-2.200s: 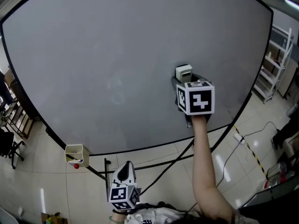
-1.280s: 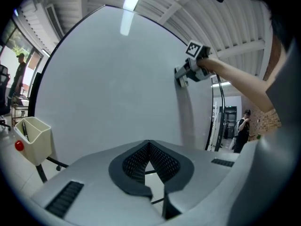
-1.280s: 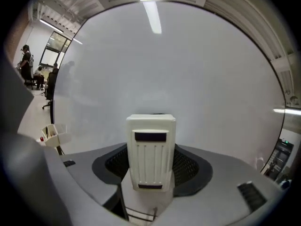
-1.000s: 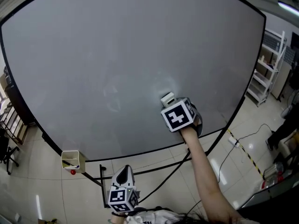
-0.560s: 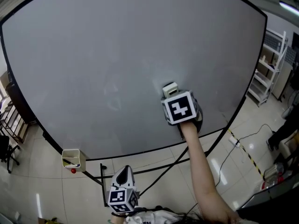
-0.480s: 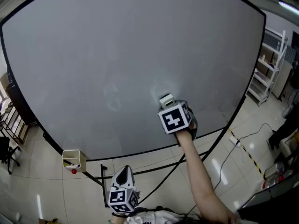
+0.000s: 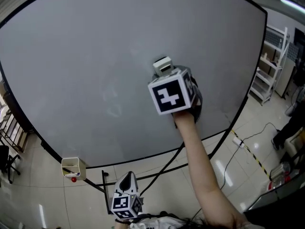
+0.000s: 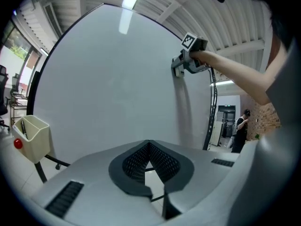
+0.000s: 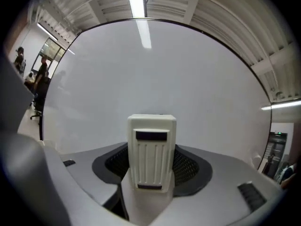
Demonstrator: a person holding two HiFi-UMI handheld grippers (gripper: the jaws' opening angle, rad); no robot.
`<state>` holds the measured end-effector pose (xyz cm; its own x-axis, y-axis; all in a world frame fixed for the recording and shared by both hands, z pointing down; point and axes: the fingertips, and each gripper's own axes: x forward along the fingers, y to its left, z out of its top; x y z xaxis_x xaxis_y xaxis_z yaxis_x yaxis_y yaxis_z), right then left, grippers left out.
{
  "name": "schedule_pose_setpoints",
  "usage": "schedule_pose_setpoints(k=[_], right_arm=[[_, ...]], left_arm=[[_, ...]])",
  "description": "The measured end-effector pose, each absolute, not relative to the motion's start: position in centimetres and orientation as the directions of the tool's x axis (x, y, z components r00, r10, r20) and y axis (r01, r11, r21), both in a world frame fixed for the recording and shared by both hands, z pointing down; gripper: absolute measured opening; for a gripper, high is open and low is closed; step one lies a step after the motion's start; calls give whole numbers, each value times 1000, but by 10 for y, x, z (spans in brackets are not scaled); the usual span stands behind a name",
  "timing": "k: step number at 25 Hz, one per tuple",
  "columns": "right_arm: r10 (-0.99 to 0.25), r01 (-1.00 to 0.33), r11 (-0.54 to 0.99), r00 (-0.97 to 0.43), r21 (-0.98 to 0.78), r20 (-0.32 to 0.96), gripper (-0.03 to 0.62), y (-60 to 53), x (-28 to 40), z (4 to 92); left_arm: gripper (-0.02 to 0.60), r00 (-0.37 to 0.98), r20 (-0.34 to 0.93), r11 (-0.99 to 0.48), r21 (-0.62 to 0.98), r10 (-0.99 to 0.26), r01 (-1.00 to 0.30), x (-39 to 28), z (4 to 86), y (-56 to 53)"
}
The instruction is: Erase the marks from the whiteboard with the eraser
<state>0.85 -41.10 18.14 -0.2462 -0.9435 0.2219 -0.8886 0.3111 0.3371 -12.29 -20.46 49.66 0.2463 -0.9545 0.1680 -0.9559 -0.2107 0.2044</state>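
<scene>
My right gripper [image 7: 169, 81] is clamped on the cream plastic eraser [image 7: 162, 66]. In the right gripper view, the eraser stands upright between the jaws, its ribbed back facing the camera, and both dark pads press against its sides. In the head view, the eraser juts out past the marker cube at about 11 o'clock. It is held against the whiteboard [image 7: 76, 46] a little right of the board's middle. In the left gripper view, this hand shows at about 1 o'clock, and the eraser's far face seems to touch the board, with a shadow running down below it.

Faint grey smudges [image 7: 112, 100] lie on the board at about 8 o'clock from the eraser, well apart from it.

My left gripper [image 7: 127, 179] hangs low at 6 o'clock in the head view, off the board and below its bottom edge. Its jaws are together with nothing between them, the pad tips meeting in a point.

A small cream pen box [image 7: 72, 166] hangs near the board's lower edge at about 7 o'clock, with a red ball [image 7: 73, 179] just under it. A white shelf rack [image 7: 268, 61] stands beyond the board's right edge at 3 o'clock.
</scene>
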Motion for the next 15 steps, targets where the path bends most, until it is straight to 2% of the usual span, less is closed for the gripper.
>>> schedule_pose_setpoints(k=[4, 6, 8, 10, 13, 15], right_arm=[[-925, -825, 334, -196, 456, 324, 281, -407, -13, 274], [-901, -812, 382, -223, 440, 372, 279, -406, -15, 292], [-878, -822, 428, -280, 375, 388, 278, -406, -15, 271], [-894, -827, 419, -303, 374, 331, 278, -408, -13, 221], [-933, -835, 356, -288, 419, 218, 278, -407, -13, 155], [-939, -845, 331, -251, 420, 234, 279, -408, -16, 156]], left_arm=[[-9, 254, 156, -222, 193, -955, -956, -120, 493, -209], [-9, 256, 152, -226, 191, -955, -955, -120, 493, -209], [-9, 252, 153, -221, 194, -955, -956, -122, 493, -211], [-9, 248, 156, -216, 197, -956, -956, -123, 493, -212], [-9, 250, 158, -216, 207, -955, -954, -122, 494, -211], [-9, 254, 161, -218, 212, -954, -953, -121, 495, -211]])
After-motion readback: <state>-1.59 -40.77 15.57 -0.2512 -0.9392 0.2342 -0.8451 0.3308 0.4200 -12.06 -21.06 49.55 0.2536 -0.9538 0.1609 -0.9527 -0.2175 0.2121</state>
